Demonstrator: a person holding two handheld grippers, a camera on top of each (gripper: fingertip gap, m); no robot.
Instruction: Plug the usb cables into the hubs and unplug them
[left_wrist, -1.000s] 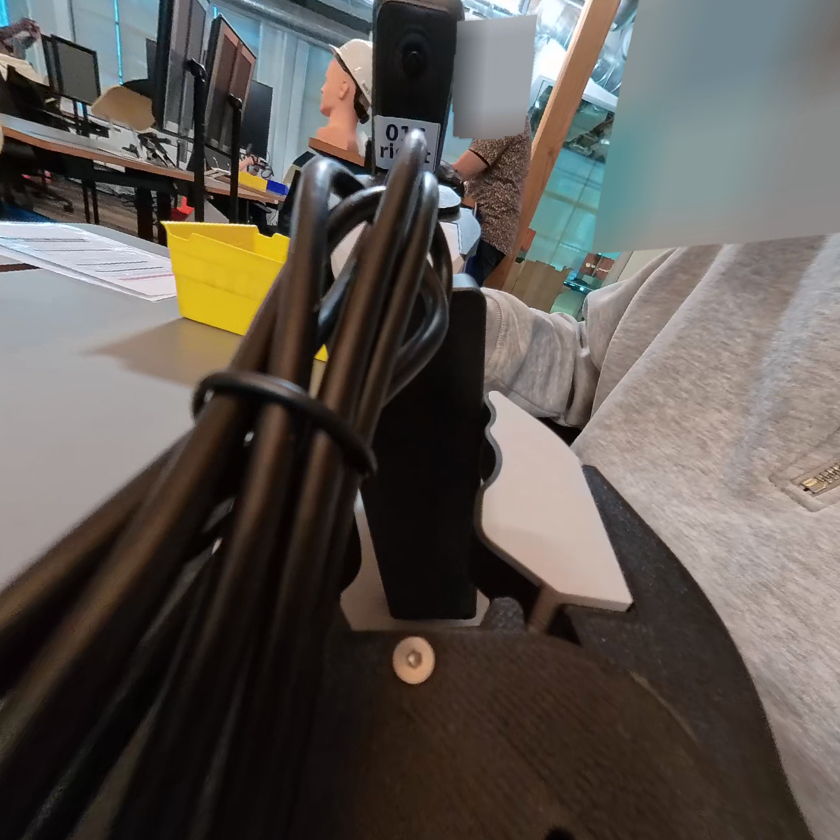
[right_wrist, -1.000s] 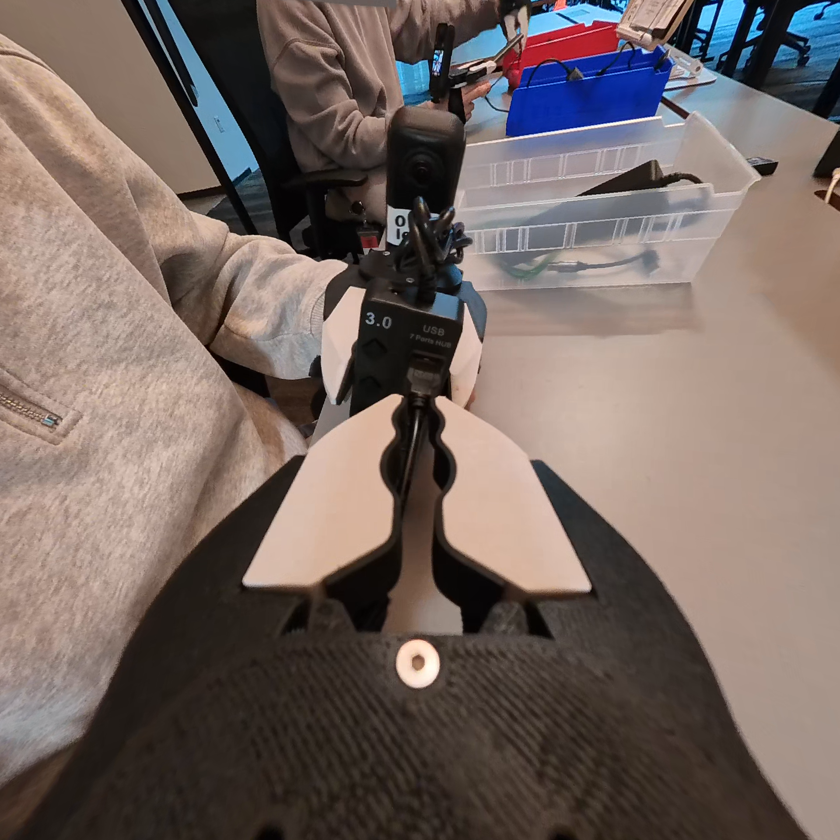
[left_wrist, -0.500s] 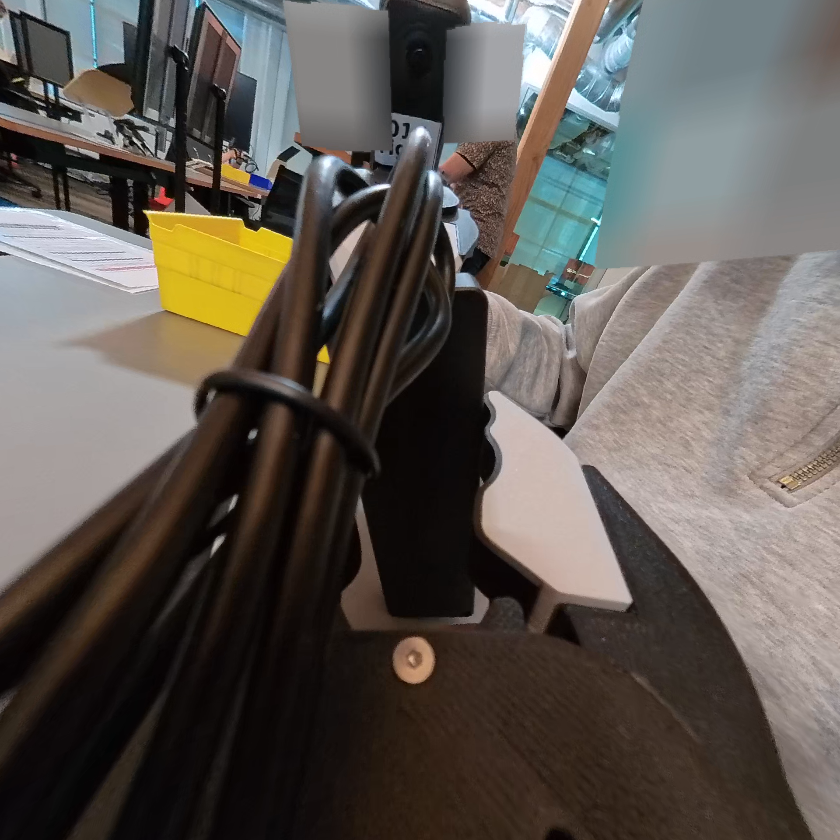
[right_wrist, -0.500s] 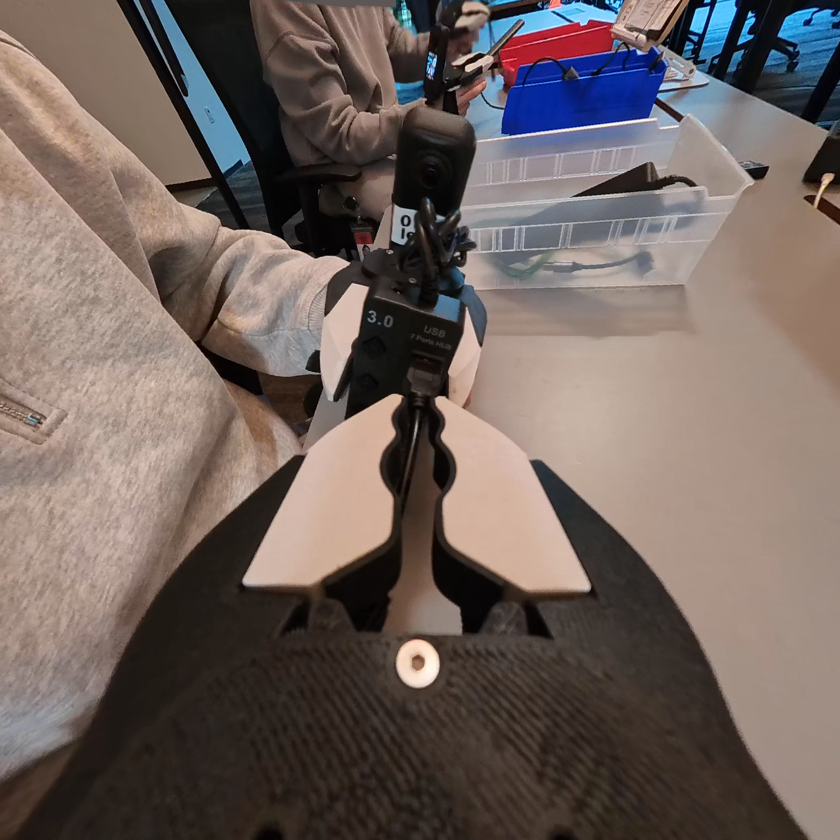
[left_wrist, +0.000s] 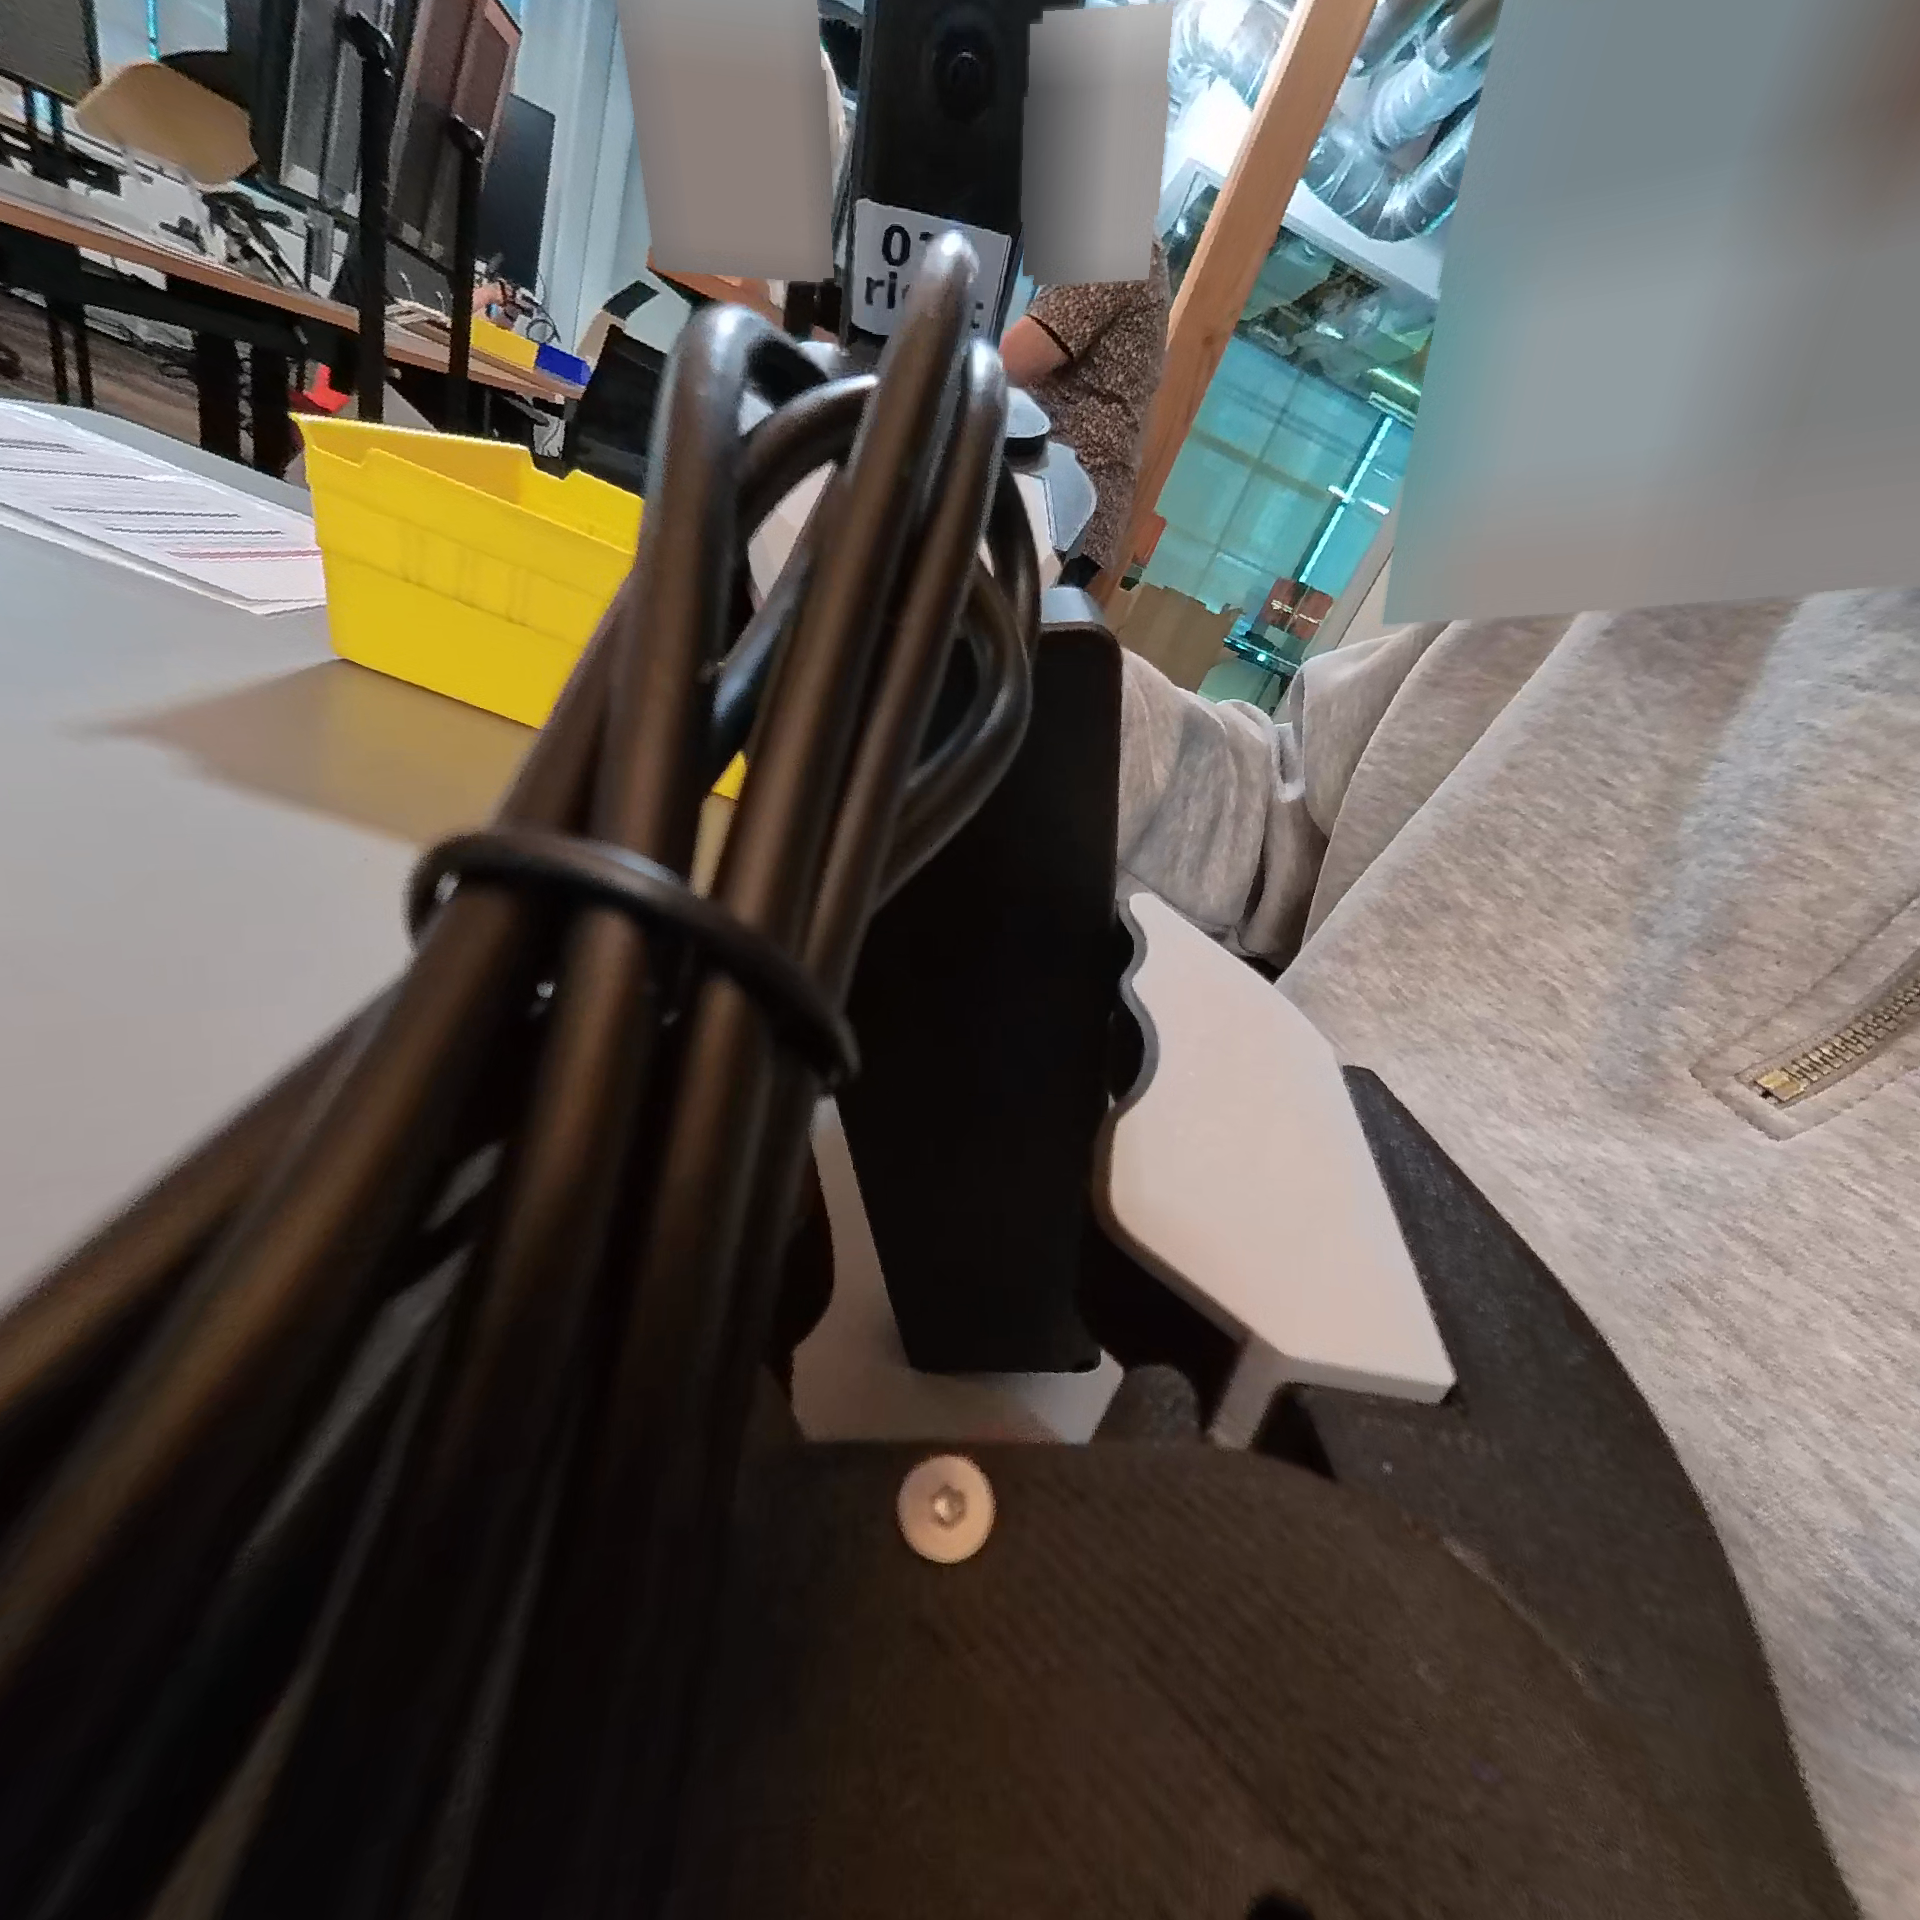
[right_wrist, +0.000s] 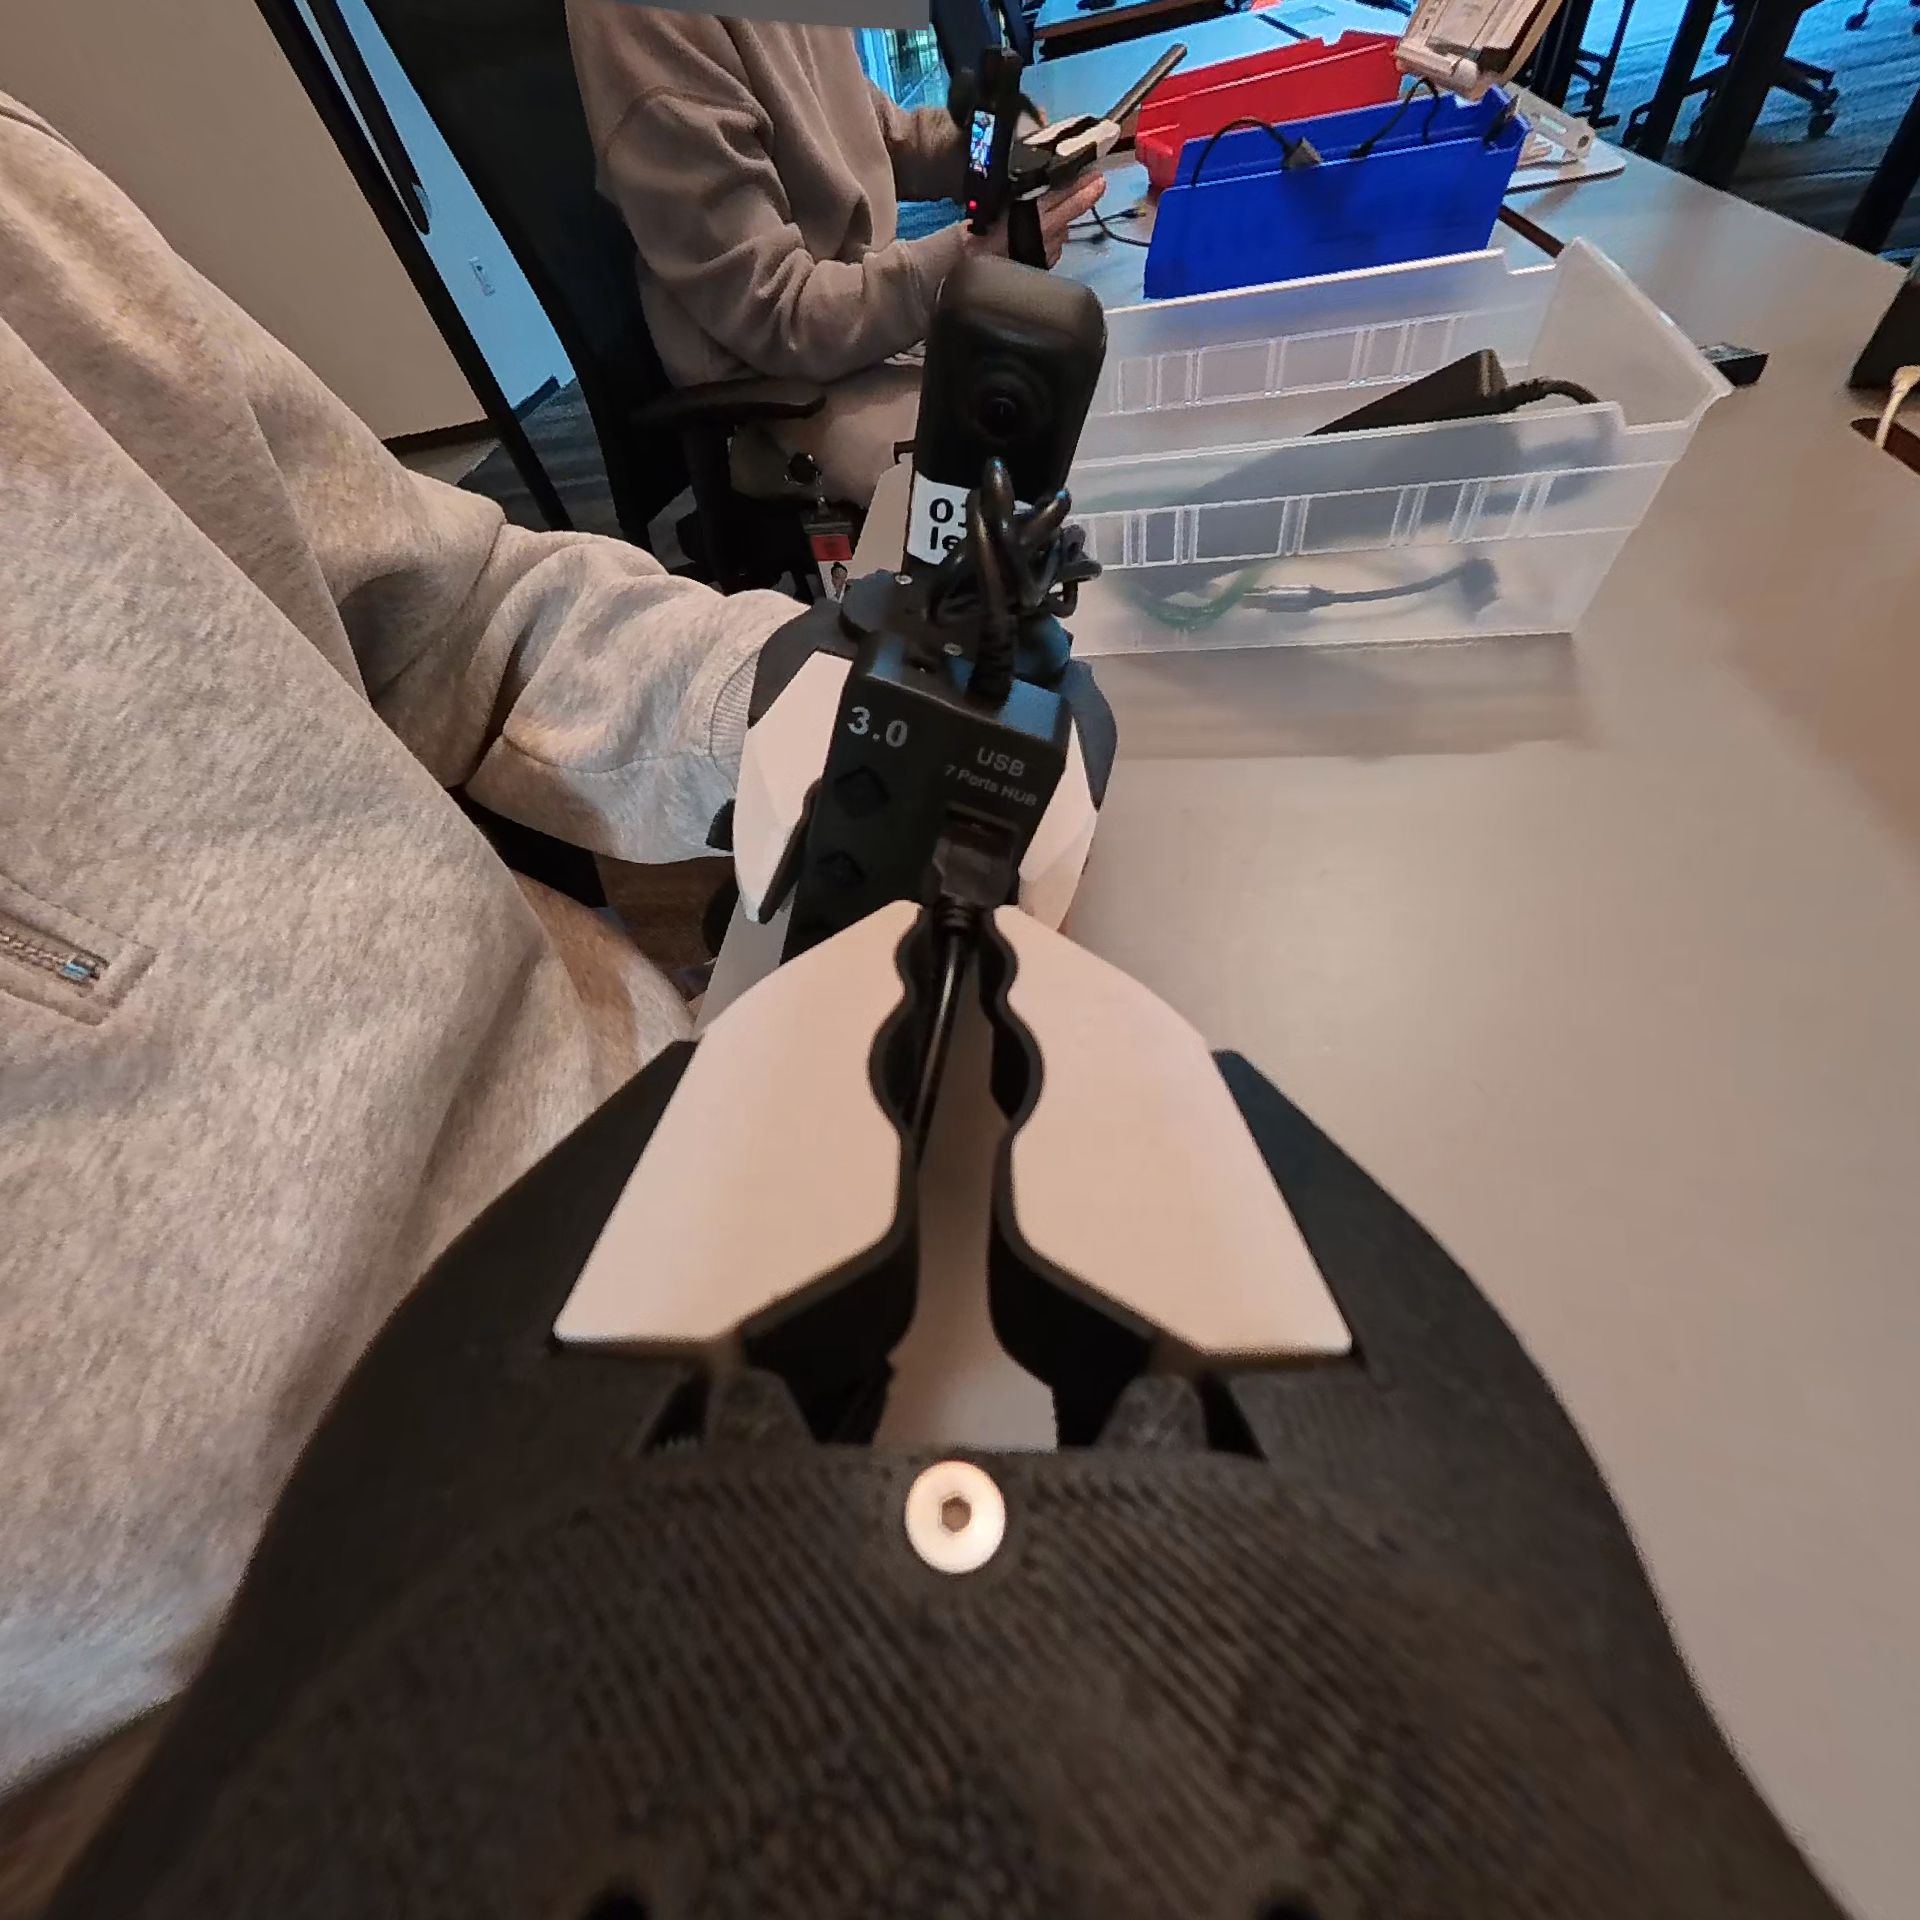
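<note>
While the left gripper (right_wrist: 914, 800) holds the black hub (right_wrist: 940, 774) tight, the right gripper (right_wrist: 951, 935) pinches the thin cable (right_wrist: 940, 1023) just behind its plug (right_wrist: 971, 857); the plug sits in the hub's top port — move it straight, no wiggling.

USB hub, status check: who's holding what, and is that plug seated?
Left tongs shut on USB hub. Right tongs shut on cable behind plug; plug at the port, depth unclear. Bundled hub lead blocks the left view.
</note>
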